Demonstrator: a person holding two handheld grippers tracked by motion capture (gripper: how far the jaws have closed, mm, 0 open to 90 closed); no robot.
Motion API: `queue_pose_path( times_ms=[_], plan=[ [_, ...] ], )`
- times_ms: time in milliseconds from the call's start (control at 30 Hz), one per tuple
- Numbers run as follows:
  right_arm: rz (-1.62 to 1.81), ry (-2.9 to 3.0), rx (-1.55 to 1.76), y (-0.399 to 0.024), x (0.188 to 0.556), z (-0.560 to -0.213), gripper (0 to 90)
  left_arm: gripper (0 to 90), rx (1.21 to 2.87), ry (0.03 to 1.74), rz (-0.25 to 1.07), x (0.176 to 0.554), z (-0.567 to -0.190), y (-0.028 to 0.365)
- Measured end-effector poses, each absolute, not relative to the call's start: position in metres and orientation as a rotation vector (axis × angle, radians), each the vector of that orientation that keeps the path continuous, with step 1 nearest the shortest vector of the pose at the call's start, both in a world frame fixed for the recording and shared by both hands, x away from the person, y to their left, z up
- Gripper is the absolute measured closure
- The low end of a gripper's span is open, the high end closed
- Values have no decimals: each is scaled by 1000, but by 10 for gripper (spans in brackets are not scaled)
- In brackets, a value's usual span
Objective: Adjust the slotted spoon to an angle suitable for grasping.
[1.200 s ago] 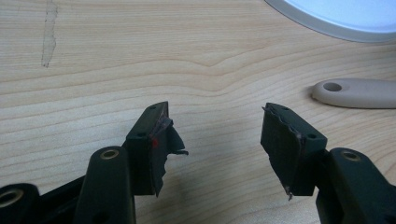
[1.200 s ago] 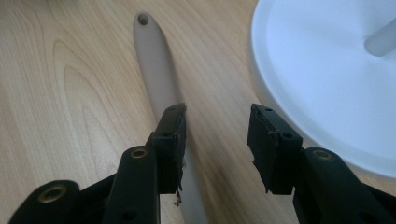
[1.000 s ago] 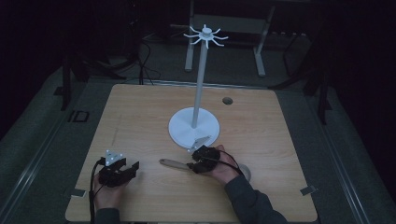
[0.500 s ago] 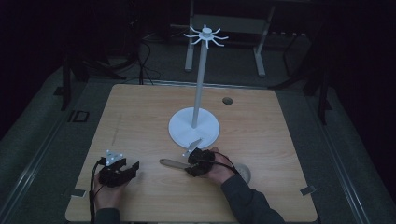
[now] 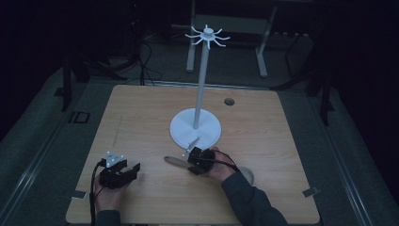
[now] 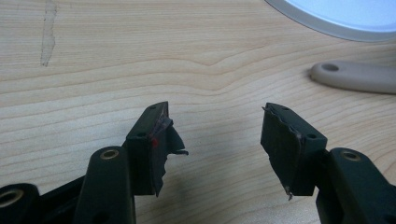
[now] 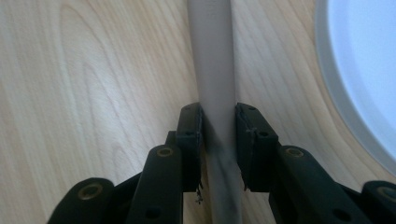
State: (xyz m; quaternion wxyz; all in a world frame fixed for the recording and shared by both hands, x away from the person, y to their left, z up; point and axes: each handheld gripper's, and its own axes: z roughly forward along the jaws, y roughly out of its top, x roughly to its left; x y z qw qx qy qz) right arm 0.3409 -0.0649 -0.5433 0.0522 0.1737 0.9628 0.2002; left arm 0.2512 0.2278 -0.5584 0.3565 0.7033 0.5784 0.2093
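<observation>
1. Between the jaws of the right tongs (image 7: 218,135), which have just been closing, a beige utensil handle (image 7: 212,60) lies gripped on the counter (image 5: 141,113).
2. Just beside them: white stand base (image 5: 181,129).
3. Left tongs (image 6: 217,135): wide apart, empty.
</observation>
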Motion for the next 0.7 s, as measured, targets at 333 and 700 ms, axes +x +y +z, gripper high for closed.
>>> queue_pose_path(
  times_ms=[333, 700],
  plan=[
    [535, 2967, 537, -66, 349, -540, 730, 428, 1823, 1493, 538, 251, -559, 227],
    [474, 2991, 509, -61, 352, -540, 734, 428, 1823, 1493, 539, 251, -559, 227]
  ],
)
